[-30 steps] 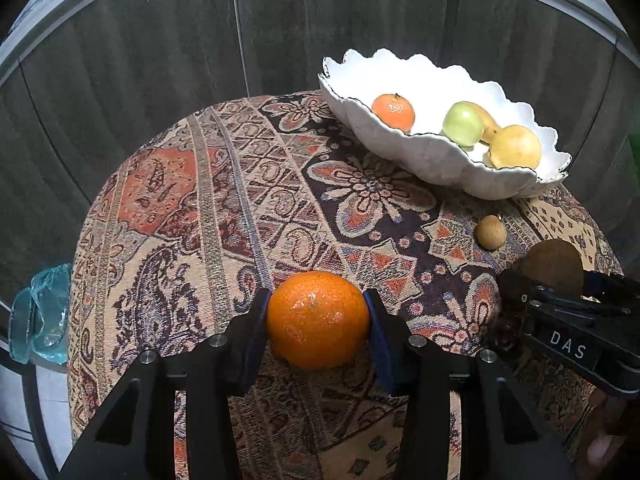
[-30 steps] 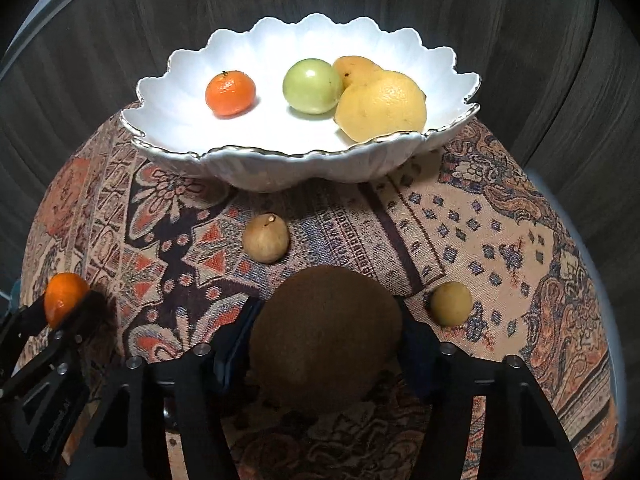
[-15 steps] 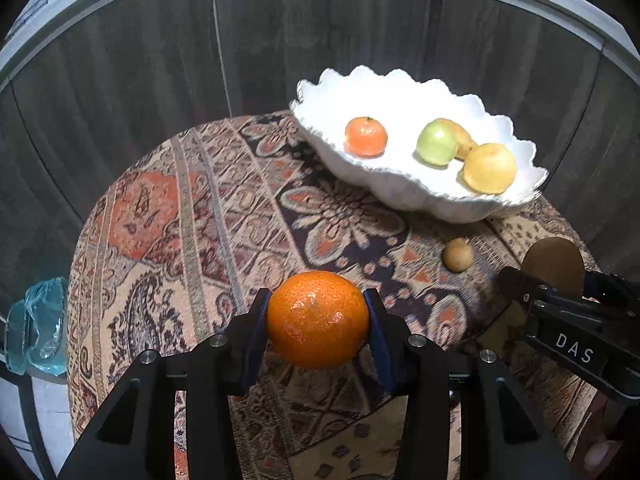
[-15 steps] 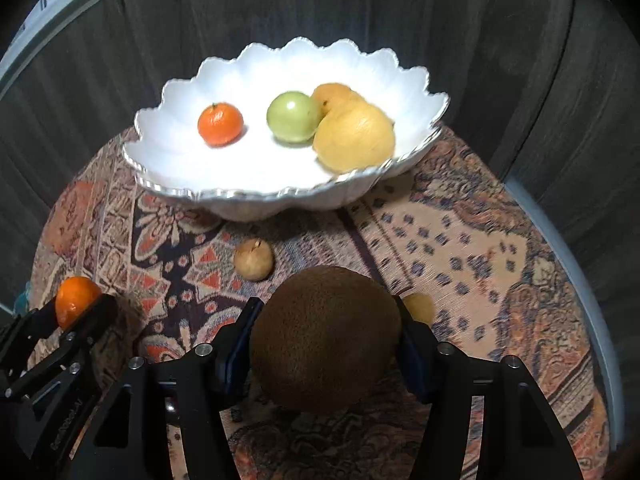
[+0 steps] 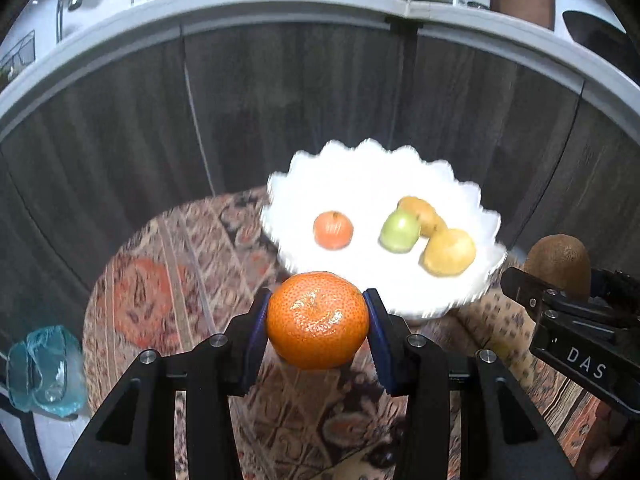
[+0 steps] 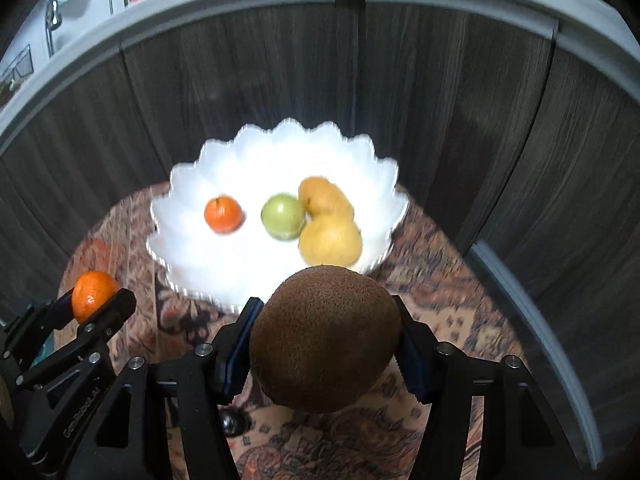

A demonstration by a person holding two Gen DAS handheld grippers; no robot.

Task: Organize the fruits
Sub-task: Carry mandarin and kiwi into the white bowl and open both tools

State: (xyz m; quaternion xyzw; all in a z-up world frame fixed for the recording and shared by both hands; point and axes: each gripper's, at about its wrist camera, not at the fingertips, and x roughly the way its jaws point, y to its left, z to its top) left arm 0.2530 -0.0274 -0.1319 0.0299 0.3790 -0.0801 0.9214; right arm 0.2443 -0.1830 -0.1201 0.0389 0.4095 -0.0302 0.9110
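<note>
My left gripper (image 5: 317,322) is shut on a large mandarin (image 5: 317,319) and holds it above the patterned table, in front of the bowl. My right gripper (image 6: 326,340) is shut on a brown kiwi (image 6: 326,340), raised near the bowl's front rim. The white scalloped bowl (image 5: 360,176) (image 6: 240,152) holds a small mandarin (image 6: 223,214), a green apple (image 6: 283,216) and two yellow fruits (image 6: 331,242). The right gripper with the kiwi (image 5: 560,262) shows at the right of the left wrist view. The left gripper with its mandarin (image 6: 94,295) shows at the left of the right wrist view.
The round table has a patterned cloth (image 5: 168,280). Dark wood cabinet fronts (image 5: 300,92) stand close behind it, under a grey counter edge (image 5: 280,8). A blue-green glass object (image 5: 42,368) sits off the table's left side.
Both grippers have risen with their fruit and moved towards the bowl. The small brown fruits on the cloth have dropped out of view. The background is motion-blurred.
</note>
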